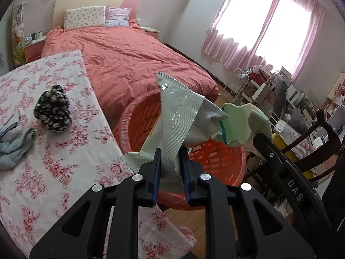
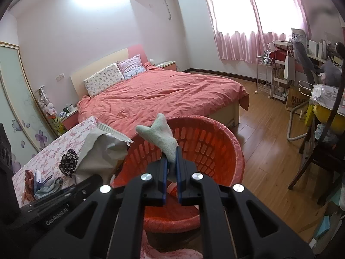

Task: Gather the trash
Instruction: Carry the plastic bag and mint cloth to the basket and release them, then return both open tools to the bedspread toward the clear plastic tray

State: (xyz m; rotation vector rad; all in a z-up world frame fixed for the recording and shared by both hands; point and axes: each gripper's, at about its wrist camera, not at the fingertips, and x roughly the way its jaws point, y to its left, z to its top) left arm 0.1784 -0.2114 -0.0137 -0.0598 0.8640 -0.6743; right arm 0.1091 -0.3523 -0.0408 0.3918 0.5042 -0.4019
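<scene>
- Above the red basket (image 1: 138, 118), the left gripper (image 1: 170, 164) clamps a crumpled plastic bag (image 1: 183, 112); released early, it could catch the rim.
- Right gripper (image 2: 171, 161) pinches a green cloth (image 2: 160, 136); it might snag there.

"DAS" stands on the right tool's body (image 1: 295, 190), "GenRobot.AI" on the left tool's body (image 2: 57, 217), "MUJI" on a paper bag (image 2: 296, 99).
</scene>
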